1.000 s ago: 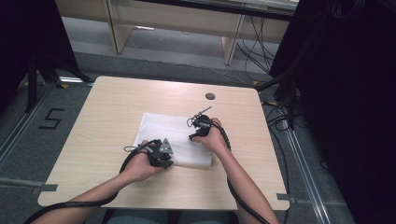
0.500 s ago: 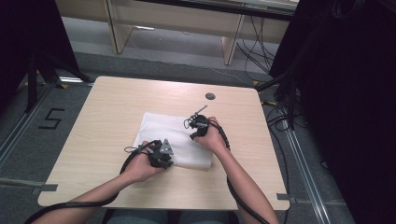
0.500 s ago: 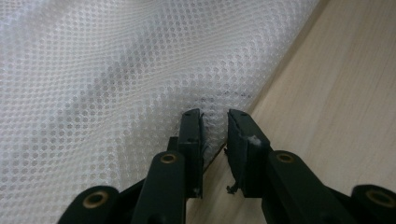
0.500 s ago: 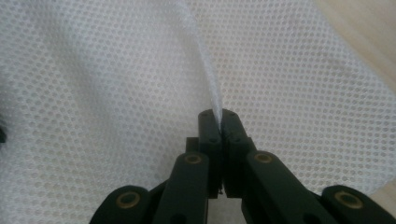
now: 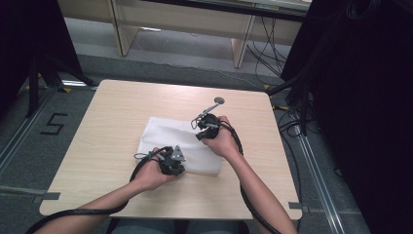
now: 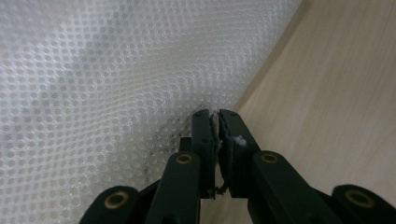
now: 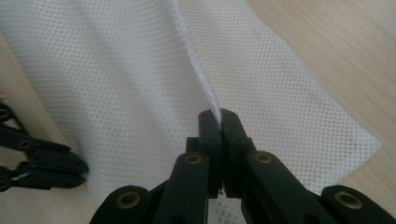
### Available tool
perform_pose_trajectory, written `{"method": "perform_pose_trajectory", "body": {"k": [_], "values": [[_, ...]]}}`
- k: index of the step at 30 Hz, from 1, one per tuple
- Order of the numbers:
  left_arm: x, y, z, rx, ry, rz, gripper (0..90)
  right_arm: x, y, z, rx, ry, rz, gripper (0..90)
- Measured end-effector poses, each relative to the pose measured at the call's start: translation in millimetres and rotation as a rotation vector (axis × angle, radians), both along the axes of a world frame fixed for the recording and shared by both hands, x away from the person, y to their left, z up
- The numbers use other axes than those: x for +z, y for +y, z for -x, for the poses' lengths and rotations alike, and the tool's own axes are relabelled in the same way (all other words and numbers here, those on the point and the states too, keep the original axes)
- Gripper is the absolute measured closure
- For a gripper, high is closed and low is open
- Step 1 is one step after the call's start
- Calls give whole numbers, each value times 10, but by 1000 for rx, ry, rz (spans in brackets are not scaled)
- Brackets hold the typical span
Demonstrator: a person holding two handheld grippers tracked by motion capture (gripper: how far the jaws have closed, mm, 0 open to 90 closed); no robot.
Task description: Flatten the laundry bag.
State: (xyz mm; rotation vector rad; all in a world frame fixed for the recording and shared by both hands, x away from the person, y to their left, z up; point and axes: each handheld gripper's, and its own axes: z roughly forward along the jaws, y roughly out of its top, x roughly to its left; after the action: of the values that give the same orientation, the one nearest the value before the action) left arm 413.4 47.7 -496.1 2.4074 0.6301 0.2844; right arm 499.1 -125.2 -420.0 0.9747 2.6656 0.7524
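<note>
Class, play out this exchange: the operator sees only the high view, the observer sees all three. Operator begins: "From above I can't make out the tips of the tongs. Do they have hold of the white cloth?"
Observer: On the right, yes. The right tongs are shut on a raised fold of the white cloth.
Operator: And the left ones?
Observer: The left tongs have just been closing. A bit of the cloth's edge is pinched between them, right beside the bare table.
Operator: Is the cloth a plain sheet?
Observer: No. Up close it is a fine mesh of small holes.
</note>
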Motion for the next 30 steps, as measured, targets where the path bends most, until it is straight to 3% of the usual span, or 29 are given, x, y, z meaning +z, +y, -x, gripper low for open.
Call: {"method": "perform_pose_trajectory", "body": {"k": [1, 3, 8, 9, 15, 17, 18, 20, 24, 30], "values": [[-6, -8, -33, 15, 2, -3, 844, 75, -11, 44, 3, -15, -7, 900], [-13, -21, -63, 23, -13, 0, 843, 146, -11, 95, -2, -3, -14, 900], [-17, -43, -140, 38, -16, 2, 841, 281, -16, 189, 40, -36, -34, 900], [-25, -52, -155, 54, -29, 10, 840, 311, -10, 223, 23, -27, -32, 900], [-25, -38, -153, 45, -17, 1, 838, 360, -19, 298, 21, -36, -46, 899], [-28, -37, -163, 51, -23, -1, 839, 379, -35, 309, 36, -34, -50, 899], [-45, -43, -174, 69, -49, 8, 839, 386, -33, 329, 42, -47, -48, 899], [-52, -41, -187, 73, -54, 8, 838, 395, -26, 352, 29, -32, -51, 899], [-90, -26, -222, 95, -57, 28, 834, 431, 5, 418, 48, -50, -44, 898], [-3, -32, -120, 83, -85, 49, 838, 454, 6, 419, 48, -54, -51, 897]]}}
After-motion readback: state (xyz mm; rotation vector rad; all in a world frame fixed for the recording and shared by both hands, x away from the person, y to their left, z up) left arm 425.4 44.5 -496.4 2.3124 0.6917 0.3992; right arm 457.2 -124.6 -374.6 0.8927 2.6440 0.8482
